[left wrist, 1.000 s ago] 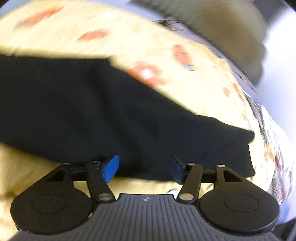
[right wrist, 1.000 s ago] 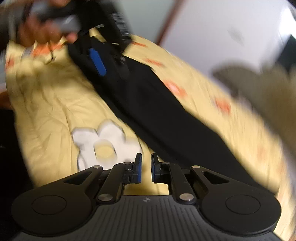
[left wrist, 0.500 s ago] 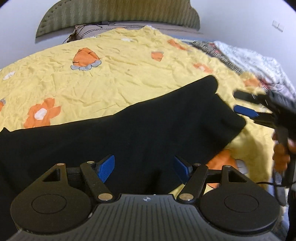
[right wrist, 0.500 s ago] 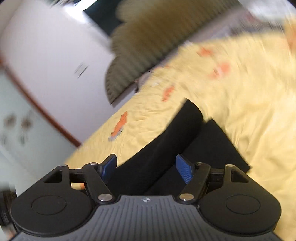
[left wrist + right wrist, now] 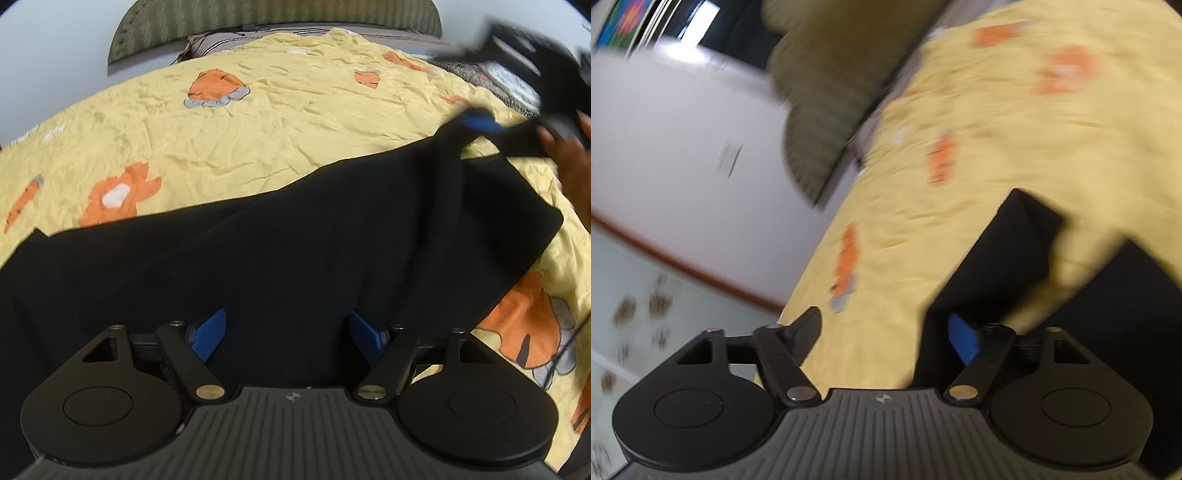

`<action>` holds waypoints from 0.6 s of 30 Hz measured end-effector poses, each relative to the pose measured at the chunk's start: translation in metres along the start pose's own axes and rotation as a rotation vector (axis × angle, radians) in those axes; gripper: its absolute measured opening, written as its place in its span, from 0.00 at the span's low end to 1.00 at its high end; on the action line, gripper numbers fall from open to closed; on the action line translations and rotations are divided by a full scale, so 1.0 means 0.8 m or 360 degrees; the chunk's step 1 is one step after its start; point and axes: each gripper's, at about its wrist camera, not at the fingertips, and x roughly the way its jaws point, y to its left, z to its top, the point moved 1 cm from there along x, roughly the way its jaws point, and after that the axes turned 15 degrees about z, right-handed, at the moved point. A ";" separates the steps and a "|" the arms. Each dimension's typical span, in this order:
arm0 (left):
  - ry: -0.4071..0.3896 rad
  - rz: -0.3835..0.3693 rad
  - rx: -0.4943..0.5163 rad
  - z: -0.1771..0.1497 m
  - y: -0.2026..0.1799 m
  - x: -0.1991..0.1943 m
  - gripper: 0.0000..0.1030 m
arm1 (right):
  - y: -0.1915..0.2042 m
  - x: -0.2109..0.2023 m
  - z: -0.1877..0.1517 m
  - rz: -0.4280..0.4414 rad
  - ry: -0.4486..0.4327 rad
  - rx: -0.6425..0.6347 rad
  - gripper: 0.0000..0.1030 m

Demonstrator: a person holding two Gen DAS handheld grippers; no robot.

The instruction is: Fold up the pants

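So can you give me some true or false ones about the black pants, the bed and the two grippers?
1. The pants are black. True.
2. The pants lie on a plain white sheet. False: the bedspread is yellow with orange flowers.
3. The left gripper is clamped shut on the pants. False: its jaws stand apart over the fabric and have just been opening, with nothing pinched between them.
4. The right gripper is open. True: its jaws have just been opening, and the pads press on nothing.
5. A green headboard stands at the far end of the bed. True.
6. The pants hang in the air. False: they lie on the bedspread.
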 end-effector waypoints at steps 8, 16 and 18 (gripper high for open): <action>-0.0037 -0.0072 0.0018 0.000 0.004 -0.006 0.75 | 0.038 0.018 0.001 -0.0121 -0.0042 -0.0401 0.76; -0.0148 -0.0108 0.0076 0.003 -0.015 -0.010 0.74 | 0.016 0.047 -0.004 -0.0177 0.0102 -0.0414 0.77; -0.0194 -0.0105 0.0098 0.003 -0.020 -0.013 0.74 | 0.021 0.080 -0.006 -0.0318 0.0184 -0.0525 0.77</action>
